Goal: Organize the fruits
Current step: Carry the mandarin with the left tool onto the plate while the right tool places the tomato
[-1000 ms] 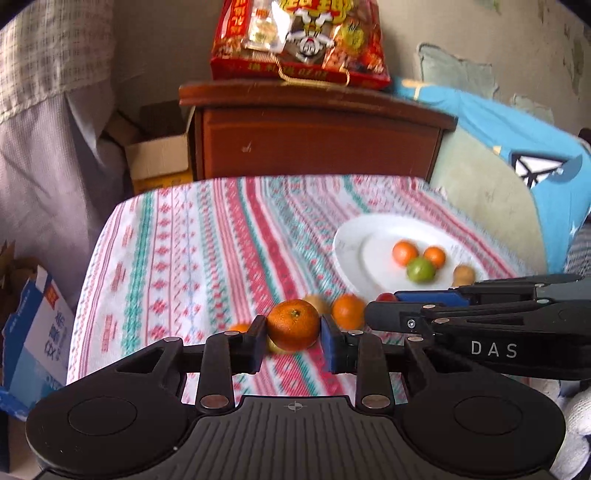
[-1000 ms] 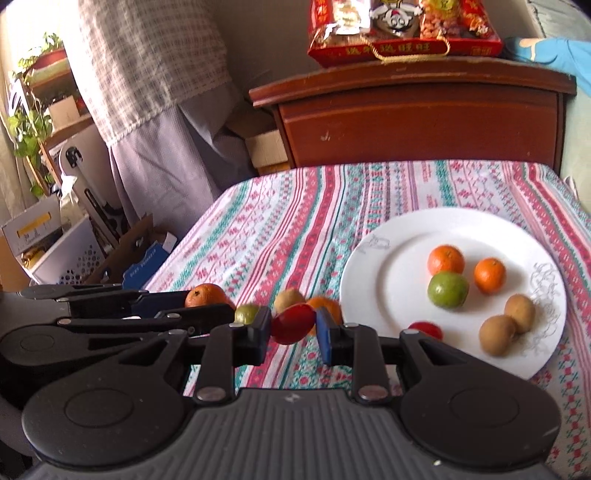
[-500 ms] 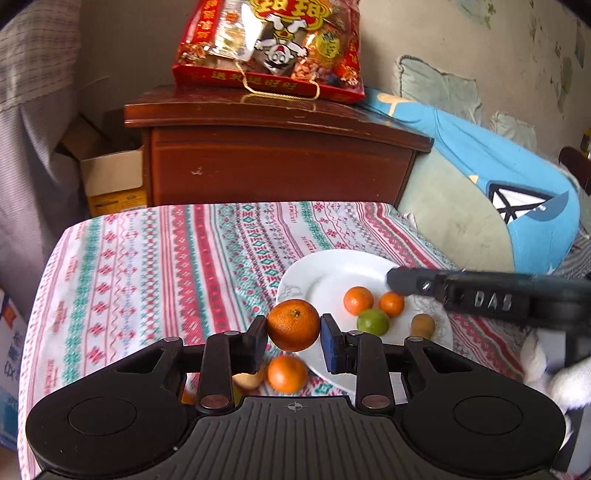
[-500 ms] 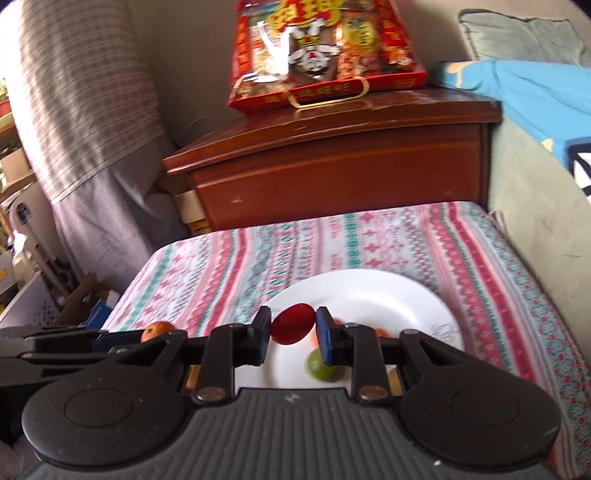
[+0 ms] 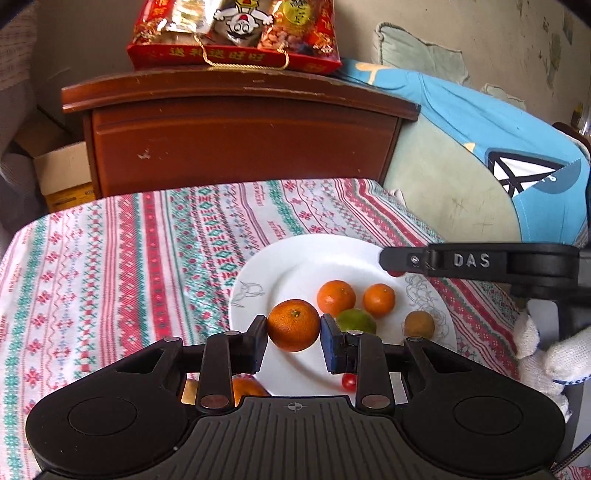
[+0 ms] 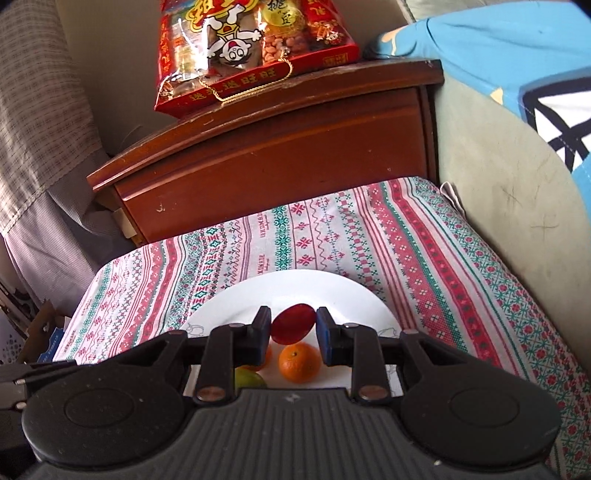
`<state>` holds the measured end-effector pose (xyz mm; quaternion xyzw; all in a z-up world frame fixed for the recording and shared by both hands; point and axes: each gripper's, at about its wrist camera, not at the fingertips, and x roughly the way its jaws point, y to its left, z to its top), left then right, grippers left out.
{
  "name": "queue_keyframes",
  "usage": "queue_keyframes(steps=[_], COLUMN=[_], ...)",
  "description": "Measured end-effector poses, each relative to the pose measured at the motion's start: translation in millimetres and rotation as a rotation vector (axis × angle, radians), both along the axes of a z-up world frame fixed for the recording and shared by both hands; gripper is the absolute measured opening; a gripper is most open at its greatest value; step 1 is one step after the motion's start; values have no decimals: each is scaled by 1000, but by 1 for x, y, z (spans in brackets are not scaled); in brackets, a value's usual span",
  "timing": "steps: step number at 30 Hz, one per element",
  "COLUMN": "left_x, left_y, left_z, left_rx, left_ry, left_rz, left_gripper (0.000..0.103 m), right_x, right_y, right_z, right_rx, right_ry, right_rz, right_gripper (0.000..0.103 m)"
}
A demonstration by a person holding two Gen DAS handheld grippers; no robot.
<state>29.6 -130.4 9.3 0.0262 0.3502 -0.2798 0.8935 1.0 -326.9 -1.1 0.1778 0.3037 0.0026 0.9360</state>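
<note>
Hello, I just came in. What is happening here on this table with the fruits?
A person with a gripper in each hand is collecting fruit onto a white plate. The left gripper is shut on an orange, and the right gripper is shut on a small red fruit. Both are held over the plate, where two oranges, a green fruit and a brown fruit already lie.

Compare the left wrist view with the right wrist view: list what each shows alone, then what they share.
Left wrist only: the left gripper shut on a mandarin, a kiwi on the plate, a small cherry tomato, a gloved hand.
Right wrist only: the right gripper seen head-on, shut on a red tomato.
Both: the white plate, loose mandarins on it, a green fruit, the striped cloth, the red snack bag.
</note>
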Motion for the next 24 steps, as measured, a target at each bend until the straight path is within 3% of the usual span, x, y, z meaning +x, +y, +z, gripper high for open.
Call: queue_keyframes(steps=[10,12,15,17,24], left_x=[3,1,-1,-2,-4], left_y=[-4,-5,-2,2,26], left_z=[2,8,18,23,34], left_rx=[-26,-34,-36,-38,-36], left_ry=[7,-12,-46,-54,-38], left_rz=[-15,-19,-3,7,55], left_gripper=[30,34,48,49,53], right_x=[7,6,5,4,-9], right_y=[-3,-4,-1,1,16], right_z=[-5,-2,5,7,13], right_rx=[33,42,27,28,26], right_ry=[12,3,-12,-15,-14], right_rz=[-33,-37,-30,-25,6], right_gripper=[30,30,31,36,38])
